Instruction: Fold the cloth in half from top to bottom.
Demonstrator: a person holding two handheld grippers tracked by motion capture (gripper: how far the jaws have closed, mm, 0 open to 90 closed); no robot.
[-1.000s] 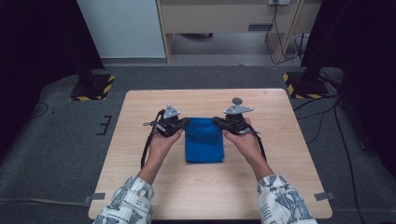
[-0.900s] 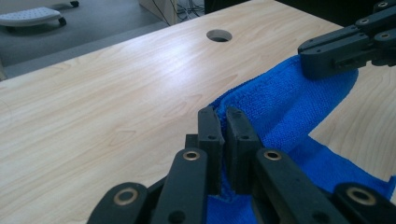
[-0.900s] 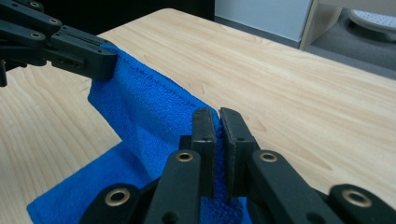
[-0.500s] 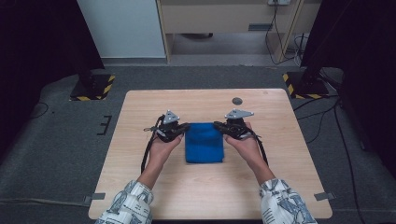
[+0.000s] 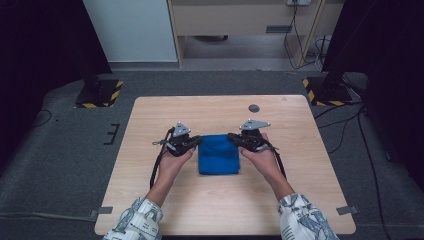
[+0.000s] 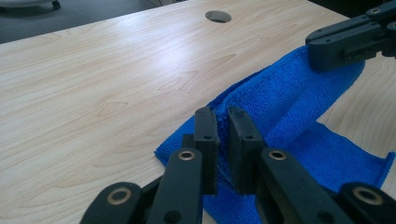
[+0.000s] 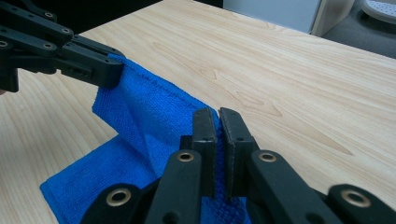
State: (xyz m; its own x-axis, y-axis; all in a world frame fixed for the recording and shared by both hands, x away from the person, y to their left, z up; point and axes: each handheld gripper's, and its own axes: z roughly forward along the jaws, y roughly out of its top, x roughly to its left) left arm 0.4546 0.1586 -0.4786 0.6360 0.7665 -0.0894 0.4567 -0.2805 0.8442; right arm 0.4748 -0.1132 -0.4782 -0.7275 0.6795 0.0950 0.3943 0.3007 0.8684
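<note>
A blue cloth (image 5: 218, 157) lies folded in the middle of the wooden table (image 5: 295, 200). My left gripper (image 5: 199, 141) pinches its far left corner and my right gripper (image 5: 231, 136) its far right corner. In the left gripper view the jaws (image 6: 223, 113) stand almost together with the cloth's edge (image 6: 289, 102) between them, and the right gripper (image 6: 322, 51) clamps the other corner farther off. In the right gripper view my right gripper (image 7: 215, 113) is shut on the cloth (image 7: 144, 112). Farther off there, the left gripper (image 7: 109, 70) holds its corner raised, and the far edge stands up off the table.
A round dark hole (image 5: 254, 108) sits in the tabletop near the far edge, also seen from the left gripper (image 6: 218, 16). Bare wood surrounds the cloth on all sides. Dark stands with yellow-black striped bases (image 5: 97, 95) flank the table on the grey floor.
Both hands have drawn slightly toward the person with the cloth's far edge, so the cloth looks shorter front to back. The grips on the two corners are unchanged.
</note>
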